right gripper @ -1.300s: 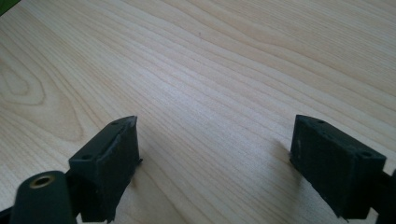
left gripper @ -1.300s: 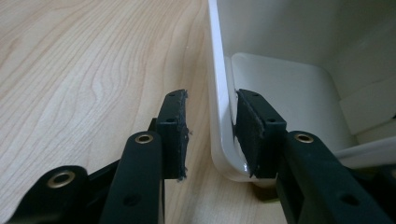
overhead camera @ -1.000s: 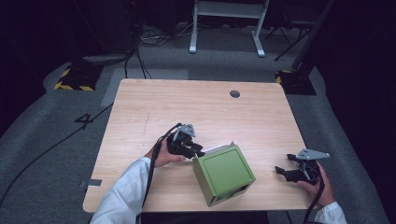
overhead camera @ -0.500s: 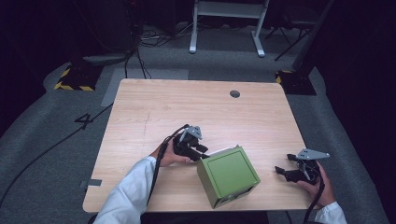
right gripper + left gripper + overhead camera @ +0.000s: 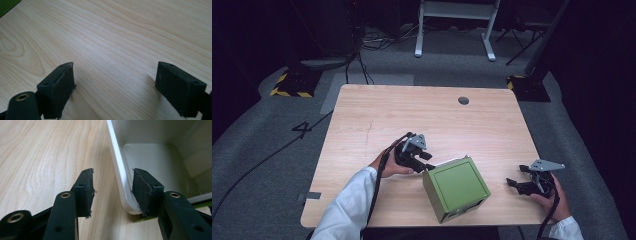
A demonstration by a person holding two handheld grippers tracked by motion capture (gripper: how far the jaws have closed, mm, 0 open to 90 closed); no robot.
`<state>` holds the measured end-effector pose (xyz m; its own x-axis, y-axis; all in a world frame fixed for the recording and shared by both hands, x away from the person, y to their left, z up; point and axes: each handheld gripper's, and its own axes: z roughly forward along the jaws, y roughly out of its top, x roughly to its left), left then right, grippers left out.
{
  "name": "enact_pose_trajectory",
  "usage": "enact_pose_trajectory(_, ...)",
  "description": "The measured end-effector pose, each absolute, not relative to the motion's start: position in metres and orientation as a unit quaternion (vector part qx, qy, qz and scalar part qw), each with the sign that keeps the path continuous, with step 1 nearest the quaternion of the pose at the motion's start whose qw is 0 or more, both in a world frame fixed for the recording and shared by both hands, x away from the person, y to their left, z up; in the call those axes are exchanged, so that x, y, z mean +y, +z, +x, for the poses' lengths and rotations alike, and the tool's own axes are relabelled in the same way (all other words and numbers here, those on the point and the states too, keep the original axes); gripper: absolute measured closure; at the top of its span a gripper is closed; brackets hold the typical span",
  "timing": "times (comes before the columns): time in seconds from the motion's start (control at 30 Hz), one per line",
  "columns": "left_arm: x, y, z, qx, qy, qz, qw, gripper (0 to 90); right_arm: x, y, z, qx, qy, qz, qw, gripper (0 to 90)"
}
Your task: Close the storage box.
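**Left gripper loosens at the rim of the green box**

A green box (image 5: 456,187) with a white inside sits tilted on the near part of the wooden desk (image 5: 377,115), between the two hands. The left gripper (image 5: 426,161) is at the box's upper left corner. In the left gripper view its jaws have just been opening: the white wall (image 5: 119,167) of the box stands between them, one pad lies against the wall's inner face, and the other pad stands clear of it over bare wood, so the wall is straddled rather than pinched. The right gripper (image 5: 516,185) rests well apart from the box, near the desk's right edge, its jaws spread wide over bare wood.
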<state>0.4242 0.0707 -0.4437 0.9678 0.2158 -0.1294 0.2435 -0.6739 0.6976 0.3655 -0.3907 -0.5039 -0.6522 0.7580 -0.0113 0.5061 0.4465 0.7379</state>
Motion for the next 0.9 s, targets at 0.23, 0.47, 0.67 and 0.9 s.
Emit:
enact_pose_trajectory(0.23,0.084,-0.434,0.421,0.132,-0.004,0.907,0.4,53.1,-0.39,-0.504,0.365,0.832,0.364,0.379,0.174,15.6)
enact_pose_trajectory(0.47,0.095,-0.428,0.42,0.143,0.024,0.901,0.409,53.6,-0.391,-0.504,0.365,0.833,0.365,0.379,0.173,15.6)
enact_pose_trajectory(0.67,0.098,-0.425,0.42,0.146,0.05,0.903,0.402,47.1,-0.391,-0.504,0.365,0.833,0.364,0.38,0.173,15.6)
enact_pose_trajectory(0.9,0.111,-0.419,0.42,0.175,0.087,0.895,0.401,40.2,-0.391,-0.504,0.365,0.833,0.364,0.38,0.173,15.6)
